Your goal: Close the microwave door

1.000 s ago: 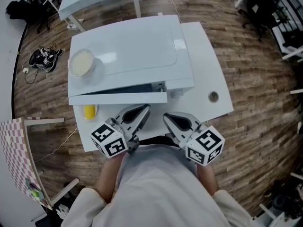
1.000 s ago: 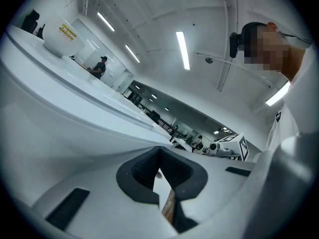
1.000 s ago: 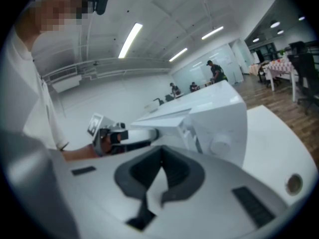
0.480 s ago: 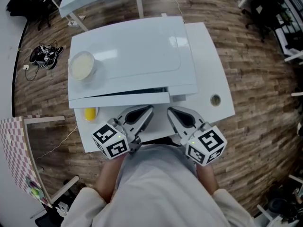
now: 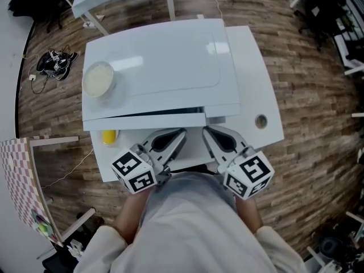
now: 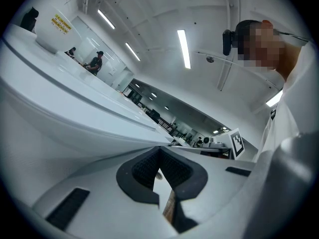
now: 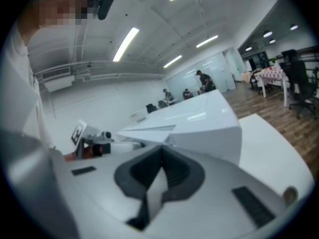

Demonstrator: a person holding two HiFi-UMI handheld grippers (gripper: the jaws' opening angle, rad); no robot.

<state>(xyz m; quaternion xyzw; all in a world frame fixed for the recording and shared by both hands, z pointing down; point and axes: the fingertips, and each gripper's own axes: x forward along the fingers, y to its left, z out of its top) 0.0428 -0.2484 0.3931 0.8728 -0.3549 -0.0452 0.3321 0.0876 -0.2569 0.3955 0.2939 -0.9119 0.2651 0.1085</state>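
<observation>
The white microwave [image 5: 159, 61] stands on a white table [image 5: 250, 78], seen from above. Its door [image 5: 145, 120] lies almost against the body, with a thin dark gap behind it. My left gripper [image 5: 181, 134] is shut and empty, its tip just in front of the door's right end; whether it touches the door is unclear. My right gripper [image 5: 207, 132] is shut and empty beside it, near the microwave's front right corner. In the left gripper view the left gripper [image 6: 159, 151] points along the door [image 6: 75, 113]. In the right gripper view the right gripper [image 7: 162, 151] faces the microwave [image 7: 199, 123].
A pale bowl [image 5: 98, 78] sits on the microwave's top at the left. A yellow object [image 5: 108, 136] lies on the table under the door's left end. The table has a round hole [image 5: 261, 120] at the right. Wooden floor surrounds the table.
The dark gap between door and body has narrowed: the door has swung closer to the microwave. Both grippers have crept slightly forward, still shut.
</observation>
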